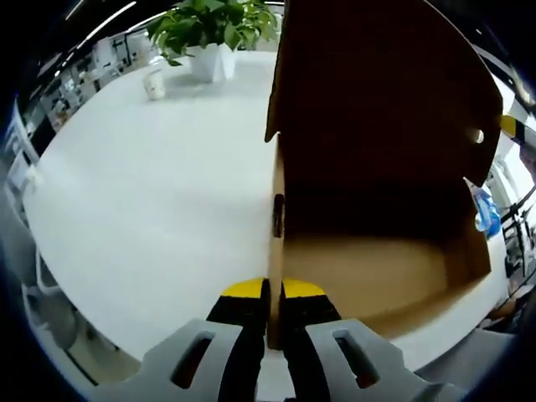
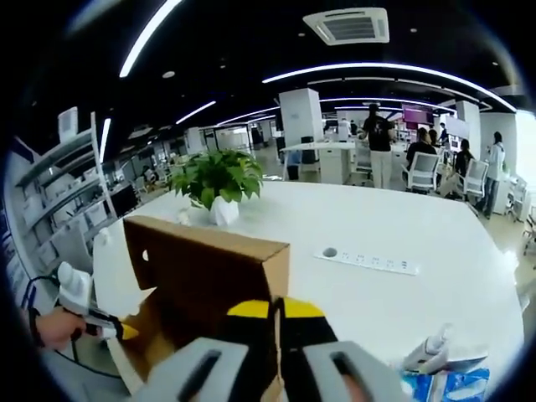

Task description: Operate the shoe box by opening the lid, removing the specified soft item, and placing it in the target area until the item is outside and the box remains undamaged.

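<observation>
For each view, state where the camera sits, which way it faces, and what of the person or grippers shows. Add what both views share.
Left gripper view: rides the left gripper, shut on the box wall, looking into the box.
Right gripper view: rides the right gripper, shut on the box edge, facing the office; a hand shows.
Shared: box, plant, table.

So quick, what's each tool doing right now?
Left tool: closed on the wall of the cardboard box.
Right tool: closed on the box's raised lid.
</observation>
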`<state>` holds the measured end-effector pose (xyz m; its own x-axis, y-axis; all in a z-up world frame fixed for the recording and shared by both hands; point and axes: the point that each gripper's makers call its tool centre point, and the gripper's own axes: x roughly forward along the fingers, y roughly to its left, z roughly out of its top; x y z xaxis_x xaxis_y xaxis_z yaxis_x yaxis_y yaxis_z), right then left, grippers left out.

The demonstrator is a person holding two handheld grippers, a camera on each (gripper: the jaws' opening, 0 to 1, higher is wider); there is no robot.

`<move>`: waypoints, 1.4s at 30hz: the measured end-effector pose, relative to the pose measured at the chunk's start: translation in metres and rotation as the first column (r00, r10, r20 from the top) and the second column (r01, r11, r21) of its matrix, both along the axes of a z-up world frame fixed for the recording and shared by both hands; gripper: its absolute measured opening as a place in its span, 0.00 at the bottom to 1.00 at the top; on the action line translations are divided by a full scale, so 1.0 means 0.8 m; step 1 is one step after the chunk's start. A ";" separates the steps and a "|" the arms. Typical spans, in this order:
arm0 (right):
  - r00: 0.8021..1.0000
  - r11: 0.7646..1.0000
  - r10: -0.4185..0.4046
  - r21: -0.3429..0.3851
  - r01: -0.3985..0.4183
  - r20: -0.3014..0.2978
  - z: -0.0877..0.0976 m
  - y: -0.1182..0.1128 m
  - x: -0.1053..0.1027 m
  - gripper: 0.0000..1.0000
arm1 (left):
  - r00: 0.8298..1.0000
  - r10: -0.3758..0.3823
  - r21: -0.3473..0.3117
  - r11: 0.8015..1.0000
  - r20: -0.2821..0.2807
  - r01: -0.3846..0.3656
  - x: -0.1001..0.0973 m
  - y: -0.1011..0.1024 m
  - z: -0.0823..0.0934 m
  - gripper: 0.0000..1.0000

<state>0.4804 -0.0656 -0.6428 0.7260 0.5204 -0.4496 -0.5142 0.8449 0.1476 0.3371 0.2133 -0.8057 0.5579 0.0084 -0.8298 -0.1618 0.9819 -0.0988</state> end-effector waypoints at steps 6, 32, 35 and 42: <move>1.000 1.000 0.005 -0.006 -0.005 0.011 0.002 0.004 -0.008 0.00 | 1.000 0.016 -0.010 1.000 0.008 -0.016 0.003 -0.001 0.000 0.02; 0.999 0.999 0.006 -0.035 -0.005 0.041 -0.008 0.002 -0.039 0.00 | 0.996 0.081 -0.046 0.996 0.039 -0.079 0.013 0.003 0.000 0.03; 0.999 0.999 0.007 -0.042 -0.005 0.048 -0.010 0.001 -0.044 0.00 | 0.995 0.085 -0.050 0.995 0.044 -0.083 0.013 0.003 0.001 0.03; 0.998 0.999 0.001 -0.052 0.002 0.060 -0.022 -0.002 -0.051 0.00 | 0.995 0.085 -0.058 0.995 0.057 -0.082 0.010 0.001 0.004 0.03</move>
<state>0.4394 -0.0674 -0.6605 0.7526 0.4973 -0.4317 -0.5207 0.8507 0.0721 0.3453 0.2144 -0.8029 0.6052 0.0122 -0.7960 -0.2352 0.9580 -0.1642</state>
